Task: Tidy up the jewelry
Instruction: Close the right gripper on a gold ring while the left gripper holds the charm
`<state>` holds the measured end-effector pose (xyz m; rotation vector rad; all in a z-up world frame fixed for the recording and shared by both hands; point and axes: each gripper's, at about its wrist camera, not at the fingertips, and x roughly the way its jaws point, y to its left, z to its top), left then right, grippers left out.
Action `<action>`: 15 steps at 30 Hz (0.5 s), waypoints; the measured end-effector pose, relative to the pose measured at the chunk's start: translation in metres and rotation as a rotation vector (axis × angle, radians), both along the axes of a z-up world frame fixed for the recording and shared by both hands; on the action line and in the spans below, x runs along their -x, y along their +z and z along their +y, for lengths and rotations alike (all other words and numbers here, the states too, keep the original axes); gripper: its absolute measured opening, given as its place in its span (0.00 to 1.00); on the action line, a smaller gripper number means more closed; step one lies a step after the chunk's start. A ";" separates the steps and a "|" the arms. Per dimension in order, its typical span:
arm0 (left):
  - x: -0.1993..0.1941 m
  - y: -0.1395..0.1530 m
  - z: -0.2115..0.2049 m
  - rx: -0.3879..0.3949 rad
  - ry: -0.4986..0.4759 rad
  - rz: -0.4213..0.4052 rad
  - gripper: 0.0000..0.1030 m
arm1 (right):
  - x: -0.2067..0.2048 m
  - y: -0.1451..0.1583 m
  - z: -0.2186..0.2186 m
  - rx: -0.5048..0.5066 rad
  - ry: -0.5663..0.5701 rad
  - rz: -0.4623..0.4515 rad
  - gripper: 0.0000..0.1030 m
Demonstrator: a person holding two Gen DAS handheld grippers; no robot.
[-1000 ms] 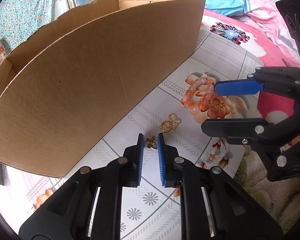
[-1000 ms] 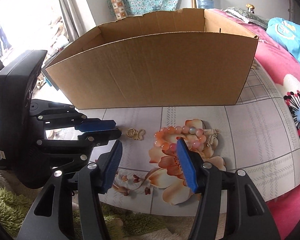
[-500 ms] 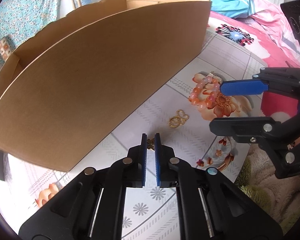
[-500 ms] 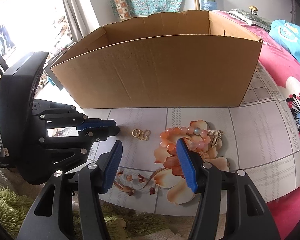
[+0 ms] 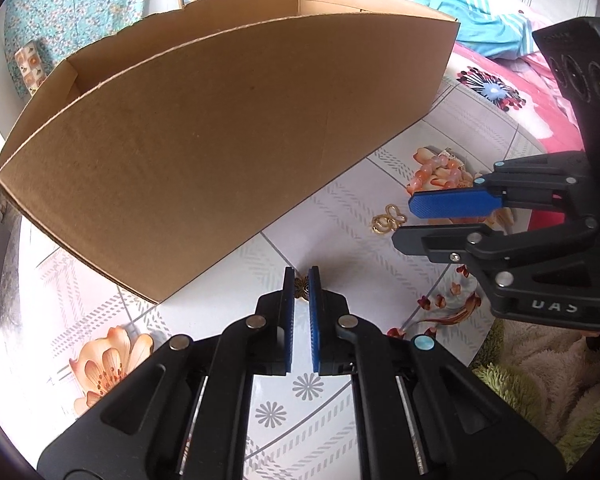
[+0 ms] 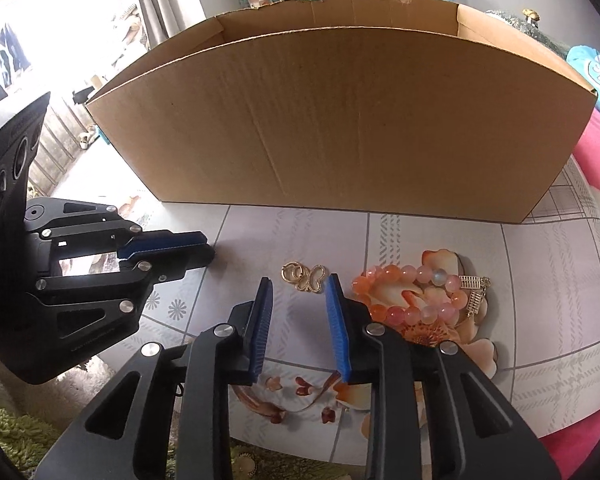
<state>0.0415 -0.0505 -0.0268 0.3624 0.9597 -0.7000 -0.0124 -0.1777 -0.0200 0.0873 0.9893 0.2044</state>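
Closing my left gripper (image 5: 301, 284) this past second, I now pinch the small butterfly charm (image 5: 301, 285) near the cardboard box (image 5: 228, 128); boxing comes next. My right gripper (image 6: 298, 294) gapes empty before the gold earrings (image 6: 303, 276), mid-table.

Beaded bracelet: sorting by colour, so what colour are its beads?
Orange and pink beads on the beaded bracelet, clearest in the right wrist view.

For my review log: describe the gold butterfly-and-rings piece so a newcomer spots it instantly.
In front of the cardboard box, on the floral tablecloth, it lies left of the pink bead bracelet. The gold charm is small, flat metal: linked rings joined to a butterfly outline.
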 end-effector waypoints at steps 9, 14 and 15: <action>0.001 0.001 0.005 0.008 -0.003 0.000 0.06 | -0.019 -0.002 0.014 0.103 0.035 0.014 0.11; 0.001 0.002 0.006 0.013 -0.002 0.001 0.06 | -0.022 0.000 0.010 0.060 0.030 0.039 0.11; 0.001 0.002 0.006 0.013 -0.002 0.001 0.06 | -0.022 -0.002 0.008 0.054 0.030 0.043 0.11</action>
